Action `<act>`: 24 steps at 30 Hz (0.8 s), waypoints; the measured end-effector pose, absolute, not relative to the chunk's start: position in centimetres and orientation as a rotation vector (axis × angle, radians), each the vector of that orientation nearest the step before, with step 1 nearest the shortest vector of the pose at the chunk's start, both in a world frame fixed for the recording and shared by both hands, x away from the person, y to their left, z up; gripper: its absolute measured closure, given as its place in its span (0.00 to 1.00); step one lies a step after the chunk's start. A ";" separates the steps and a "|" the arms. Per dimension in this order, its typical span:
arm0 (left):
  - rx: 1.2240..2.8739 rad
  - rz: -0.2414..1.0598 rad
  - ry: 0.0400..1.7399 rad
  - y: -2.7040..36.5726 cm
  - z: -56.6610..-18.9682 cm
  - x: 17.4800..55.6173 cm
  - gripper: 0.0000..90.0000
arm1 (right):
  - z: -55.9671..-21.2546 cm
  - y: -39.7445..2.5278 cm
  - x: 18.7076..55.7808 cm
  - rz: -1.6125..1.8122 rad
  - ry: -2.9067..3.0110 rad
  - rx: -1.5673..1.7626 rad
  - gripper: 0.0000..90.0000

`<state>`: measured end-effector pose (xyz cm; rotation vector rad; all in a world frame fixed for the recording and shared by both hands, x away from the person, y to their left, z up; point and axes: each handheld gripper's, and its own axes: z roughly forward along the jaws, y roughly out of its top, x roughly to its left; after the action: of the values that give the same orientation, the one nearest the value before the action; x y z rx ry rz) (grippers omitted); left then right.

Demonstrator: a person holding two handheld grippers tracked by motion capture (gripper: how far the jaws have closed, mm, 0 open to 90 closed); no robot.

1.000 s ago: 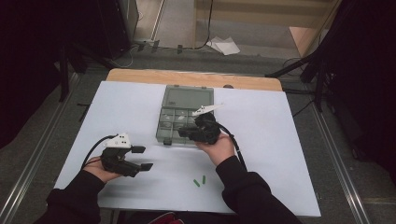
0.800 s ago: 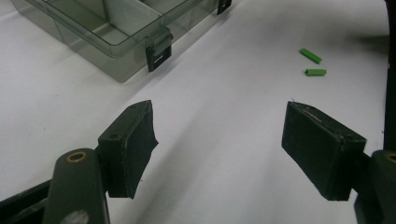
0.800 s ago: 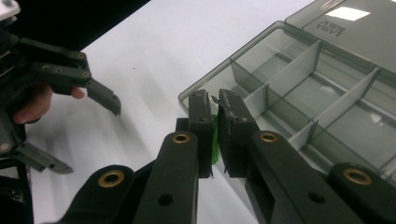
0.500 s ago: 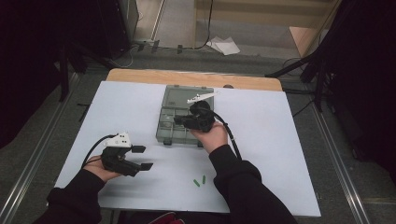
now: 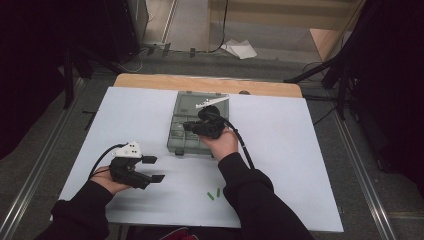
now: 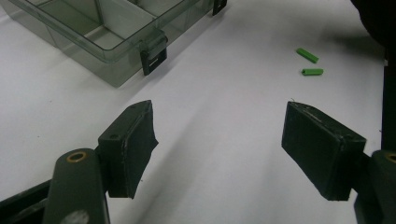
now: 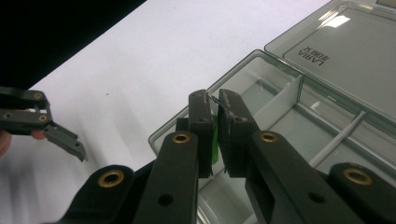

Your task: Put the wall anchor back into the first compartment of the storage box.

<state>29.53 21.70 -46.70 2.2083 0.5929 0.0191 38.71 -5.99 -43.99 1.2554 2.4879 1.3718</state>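
Right fingers (image 7: 231,126) pressed together, pinching a green piece (image 7: 215,140) between the pads. Right gripper (image 5: 192,127) held over the near-left part of the open clear box (image 5: 187,107), piece above a front compartment. Left gripper (image 5: 152,169) off to the left, low over the white table (image 5: 300,165), fingers (image 6: 130,149) spread wide, nothing between them. Two more green pieces (image 5: 214,194) lie on the table near the front edge, apart from the box.

white-topped table (image 5: 300,165) with wooden far edge, grey floor (image 5: 190,25), crumpled paper (image 5: 239,48), dark surroundings
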 end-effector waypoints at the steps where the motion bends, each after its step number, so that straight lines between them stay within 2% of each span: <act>1: 2.208 0.019 0.592 21.7 -46.7 29.5 0.28 | -44.1 -5.8 38.9 1.370 2.493 1.270 0.95; 24: 2.212 0.009 0.594 21.6 -46.7 29.5 0.28 | -45.6 -4.2 41.2 1.336 2.461 1.324 0.95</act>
<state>29.49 21.62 -46.65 2.2121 0.5943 0.0093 41.19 -4.16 -45.56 1.3235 2.4608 1.3360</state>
